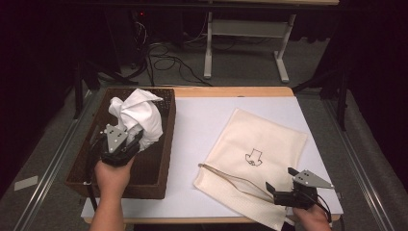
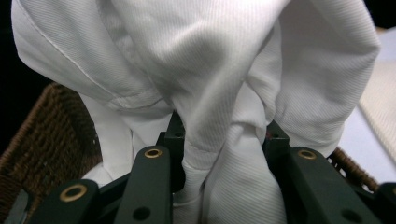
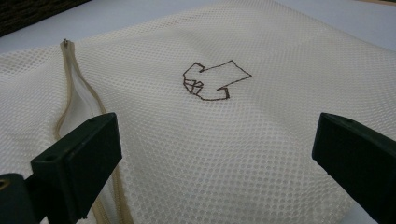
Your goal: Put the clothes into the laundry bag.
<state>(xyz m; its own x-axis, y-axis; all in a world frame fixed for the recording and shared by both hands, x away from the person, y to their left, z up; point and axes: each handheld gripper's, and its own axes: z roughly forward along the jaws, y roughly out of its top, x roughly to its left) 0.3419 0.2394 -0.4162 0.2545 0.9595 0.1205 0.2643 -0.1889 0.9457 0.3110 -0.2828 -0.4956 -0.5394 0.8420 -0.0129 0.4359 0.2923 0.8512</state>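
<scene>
A bunched white garment (image 1: 136,115) is gripped by the left gripper (image 1: 124,138) above the brown wicker basket (image 1: 163,149) at the left of the high view; in the left gripper view, the cloth (image 2: 219,93) is seen pinched between the black jaws. At the lower right, the right gripper (image 1: 284,185) is held with jaws spread wide and empty over the cream mesh laundry bag (image 1: 269,139), which lies flat on the white-covered table (image 1: 202,125), its zipper (image 3: 74,79) partly undone.
</scene>
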